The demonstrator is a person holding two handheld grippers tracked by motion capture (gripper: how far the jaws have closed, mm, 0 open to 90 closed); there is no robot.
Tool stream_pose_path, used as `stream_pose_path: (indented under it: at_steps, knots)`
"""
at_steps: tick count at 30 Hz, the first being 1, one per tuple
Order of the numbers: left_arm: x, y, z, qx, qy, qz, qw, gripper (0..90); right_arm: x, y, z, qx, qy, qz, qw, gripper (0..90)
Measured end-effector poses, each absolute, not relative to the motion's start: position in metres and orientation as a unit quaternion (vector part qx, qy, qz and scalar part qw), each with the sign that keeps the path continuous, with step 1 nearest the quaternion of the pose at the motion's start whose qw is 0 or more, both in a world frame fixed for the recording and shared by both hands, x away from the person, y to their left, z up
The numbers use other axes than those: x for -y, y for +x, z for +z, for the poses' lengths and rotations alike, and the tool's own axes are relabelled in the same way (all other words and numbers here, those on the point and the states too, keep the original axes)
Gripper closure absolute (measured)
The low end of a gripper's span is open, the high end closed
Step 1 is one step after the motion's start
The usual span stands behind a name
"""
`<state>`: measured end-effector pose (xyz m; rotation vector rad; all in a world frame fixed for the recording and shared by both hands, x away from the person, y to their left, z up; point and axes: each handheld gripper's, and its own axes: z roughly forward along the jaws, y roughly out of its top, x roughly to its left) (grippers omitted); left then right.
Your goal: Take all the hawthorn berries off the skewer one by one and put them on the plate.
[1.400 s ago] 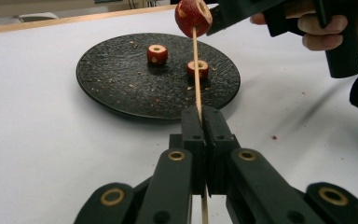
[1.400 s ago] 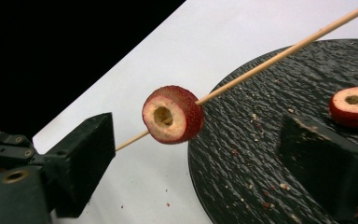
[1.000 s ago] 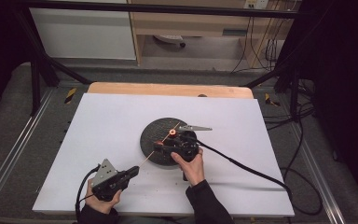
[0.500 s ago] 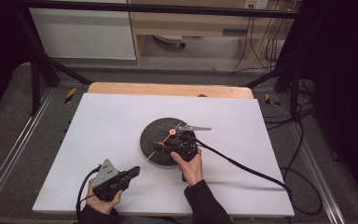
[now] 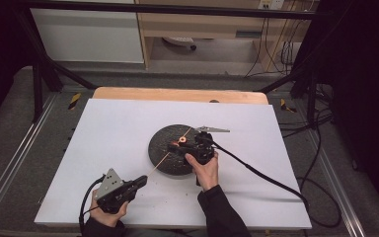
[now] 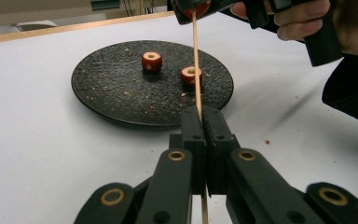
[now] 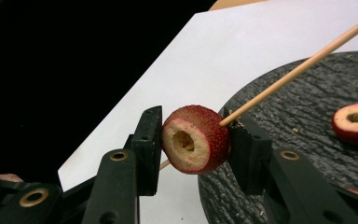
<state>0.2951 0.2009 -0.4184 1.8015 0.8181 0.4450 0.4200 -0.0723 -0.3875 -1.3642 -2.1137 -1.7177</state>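
We find the work at the threading step: cored red fruit pieces are being put onto a thin wooden skewer (image 6: 196,60).

The left tool (image 6: 204,119) has its jaws fully closed on the lower end of the skewer, which rises from between them and slants toward the black round plate (image 6: 102,93). In the high view the left tool (image 5: 139,181) sits near the front edge of the white surface (image 5: 103,128), well apart from the plate.

The right tool (image 7: 193,140) grips one cored fruit piece (image 7: 196,139) across its sides. Its jaws have just been closing, and the piece now sits between them with both pads against it. In the high view this tool (image 5: 177,148) hangs over the near side of the plate. The skewer meets the far side of the held piece; we cannot tell whether its tip has entered the hollow core or merely passes behind the piece.

Two more cored pieces lie on the plate, one near its centre (image 6: 152,61) and one just beside the skewer line (image 6: 189,75).

In our judgement the next move calls for lining the core up with the skewer's axis, then sliding the piece down the stick while the left tool keeps it steady. A misaligned push could bend or snap the thin stick, or split the fruit.
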Motion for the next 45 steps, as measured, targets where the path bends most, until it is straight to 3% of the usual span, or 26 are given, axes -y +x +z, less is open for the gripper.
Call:
stream_pose_path:
  at_steps: [18,31,39,45]
  knots:
    - [-0.203,0.293,-0.415,-0.34,0.748,0.191,0.538,88.2,0.098,0.449,-0.361,0.682,-0.462,-0.566,0.005,59.9]
    - [-0.206,0.294,-0.416,-0.345,0.747,0.191,0.536,88.3,0.12,0.472,-0.351,0.682,-0.478,-0.55,-0.06,60.0]
    - [-0.208,0.295,-0.417,-0.348,0.747,0.191,0.533,88.3,0.126,0.477,-0.356,0.685,-0.484,-0.539,-0.074,59.9]
    - [-0.208,0.295,-0.417,-0.35,0.746,0.192,0.533,88.2,0.126,0.479,-0.38,0.693,-0.496,-0.518,-0.068,59.9]
